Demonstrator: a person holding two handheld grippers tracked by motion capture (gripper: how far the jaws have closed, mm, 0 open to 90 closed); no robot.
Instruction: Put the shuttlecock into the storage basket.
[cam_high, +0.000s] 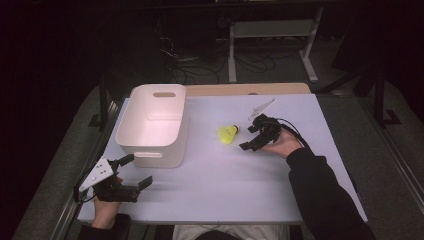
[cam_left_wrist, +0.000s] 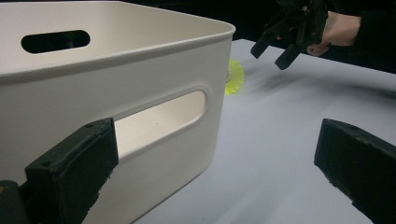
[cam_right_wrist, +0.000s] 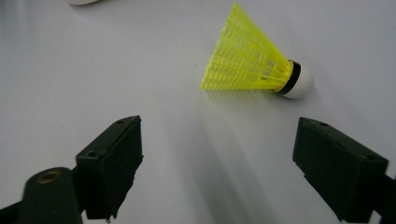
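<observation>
**While the shuttlecock waits on the table, the pick-up is yet to begin**

Although the right gripper (cam_high: 251, 137) is lined up on the yellow shuttlecock (cam_high: 228, 134), nothing is grasped; its jaws stand wide apart, and in the right gripper view the shuttlecock (cam_right_wrist: 252, 65) lies on its side just beyond them, white cork tip pointing away from the feather skirt, touching neither jaw. The shuttlecock rests on the white table (cam_high: 225, 185), between the right gripper and the white plastic bin (cam_high: 154, 125), near the bin but outside it; the bin looks empty as far as its inside shows. The left gripper (cam_high: 136, 172) sits near the bin's front wall, jaws apart and holding nothing; in the left gripper view the handle slot of the bin (cam_left_wrist: 161, 119) lies just ahead of them. By this judgement the work is at its very start: closing on the shuttlecock, lifting it, and probably dropping it into the bin all remain to be done.
</observation>
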